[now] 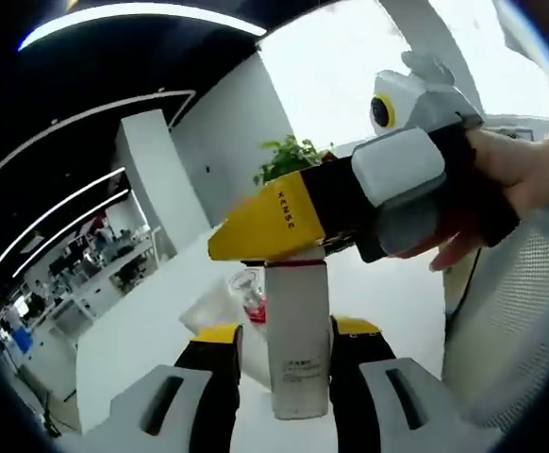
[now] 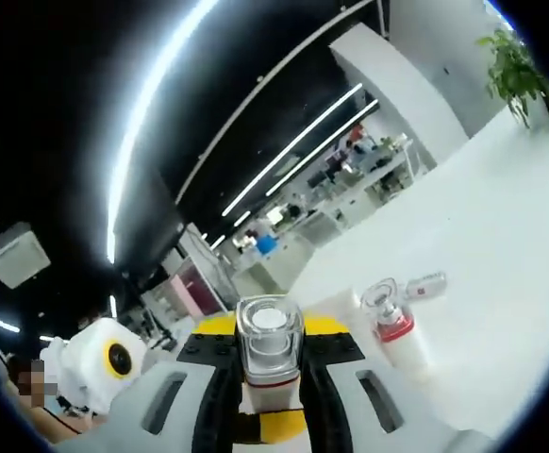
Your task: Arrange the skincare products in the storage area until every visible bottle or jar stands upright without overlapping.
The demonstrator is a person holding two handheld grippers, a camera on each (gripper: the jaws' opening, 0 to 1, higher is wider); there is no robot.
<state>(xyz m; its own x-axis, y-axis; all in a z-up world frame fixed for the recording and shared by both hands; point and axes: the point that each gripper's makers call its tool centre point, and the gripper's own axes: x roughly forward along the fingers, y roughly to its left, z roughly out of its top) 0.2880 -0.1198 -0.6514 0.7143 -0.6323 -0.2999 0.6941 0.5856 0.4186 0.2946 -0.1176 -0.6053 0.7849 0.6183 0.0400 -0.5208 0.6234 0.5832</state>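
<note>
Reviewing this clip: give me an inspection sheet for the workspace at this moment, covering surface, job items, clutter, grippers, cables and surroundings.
Surface: white tabletop, bare over most of what shows.
Job's things: tall white bottle upright between the left gripper's jaws, its clear cap between the right gripper's jaws; small bottle with red collar upright on the table; another small item lying on its side behind it.
Clutter: nothing seen.
Grippers: left gripper shut on the bottle's body; right gripper closed on its cap, held by a hand.
Cables: nothing seen.
Surroundings: open office with desks, ceiling light strips, potted plant, white mesh chair.
</note>
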